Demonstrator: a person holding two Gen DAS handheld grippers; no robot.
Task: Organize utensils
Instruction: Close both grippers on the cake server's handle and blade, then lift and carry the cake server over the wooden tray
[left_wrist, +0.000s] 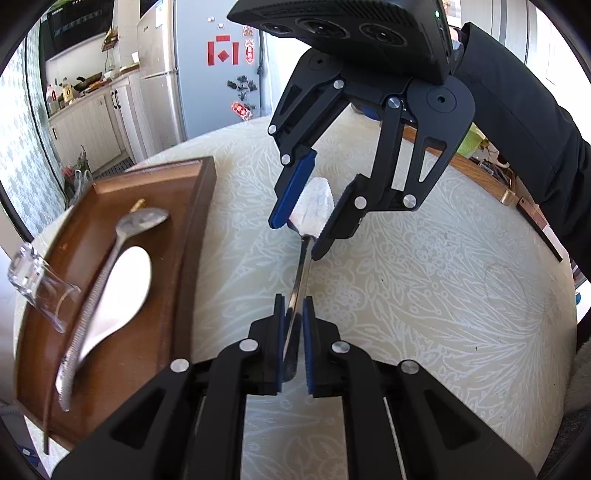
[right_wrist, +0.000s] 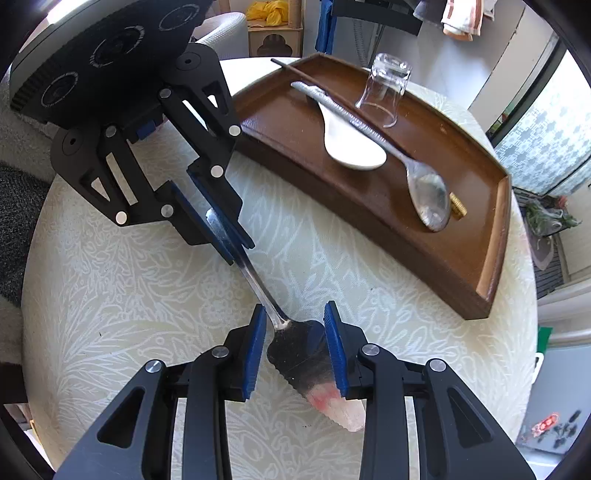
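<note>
A metal cake server (left_wrist: 314, 206) with a serrated blade lies over the cream tablecloth. My left gripper (left_wrist: 293, 301) is shut on its slim handle (left_wrist: 301, 273). My right gripper (left_wrist: 295, 238) points steeply down and is shut on the blade, with a blue pad against each edge. In the right wrist view the blade (right_wrist: 299, 354) sits between the right gripper's (right_wrist: 295, 306) pads, and the left gripper (right_wrist: 240, 253) clamps the handle (right_wrist: 255, 280) at upper left. A brown wooden tray (left_wrist: 166, 258) to the left holds a metal spoon (left_wrist: 144, 219) and a white ceramic spoon (left_wrist: 122, 284).
An upturned clear glass (right_wrist: 384, 92) stands in the tray (right_wrist: 424, 236), beside a dark chopstick (right_wrist: 295, 72) and a small brass piece (right_wrist: 458, 208). A person's dark sleeve (left_wrist: 517, 110) reaches in from the right. The round table's cloth (left_wrist: 424, 295) spreads to the right of the server.
</note>
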